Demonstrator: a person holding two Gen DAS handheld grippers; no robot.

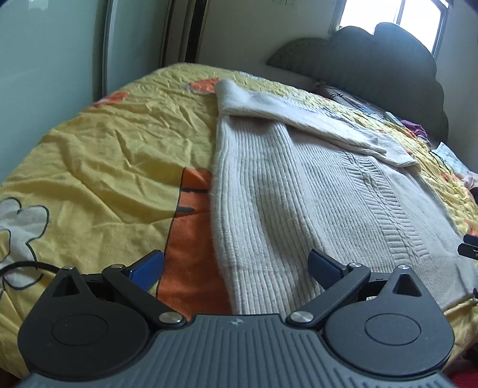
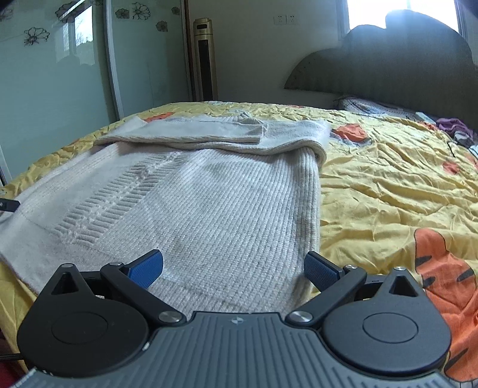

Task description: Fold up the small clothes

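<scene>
Writing, brands, labels: none legible; only a small pale emblem on the grey ribbed housing of each gripper, too small to read.

Task item: cream ribbed knit sweater (image 2: 215,203), spread flat on bed, hem nearest the cameras, both sleeves folded across the upper body, raised cable-like band down one side. Also in left wrist view (image 1: 286,203).

Left gripper (image 1: 236,268): released, blue-padded fingers (image 1: 146,270) spread wide, poised over the hem corner; one finger above the orange patch of the bedspread, the other above the knit. Contact with the cloth not determinable.

Right gripper (image 2: 233,268): released, fingers (image 2: 319,270) spread wide, above the opposite hem corner; nothing pinched.

Surface: yellow quilted bedspread (image 2: 388,185), wrinkled, printed with orange striped cartoon figures and white flower shapes.

Room:
- dark grey cloud-shaped padded headboard (image 2: 403,59);
- bright window (image 2: 376,12) behind headboard;
- pale green glass sliding doors (image 2: 53,77) with black flower decals;
- gold and black tower fan (image 2: 205,59) against far wall;
- double wall socket (image 2: 283,19);
- patterned pillow (image 2: 373,107) and purple cloth (image 2: 454,125) near headboard.
</scene>
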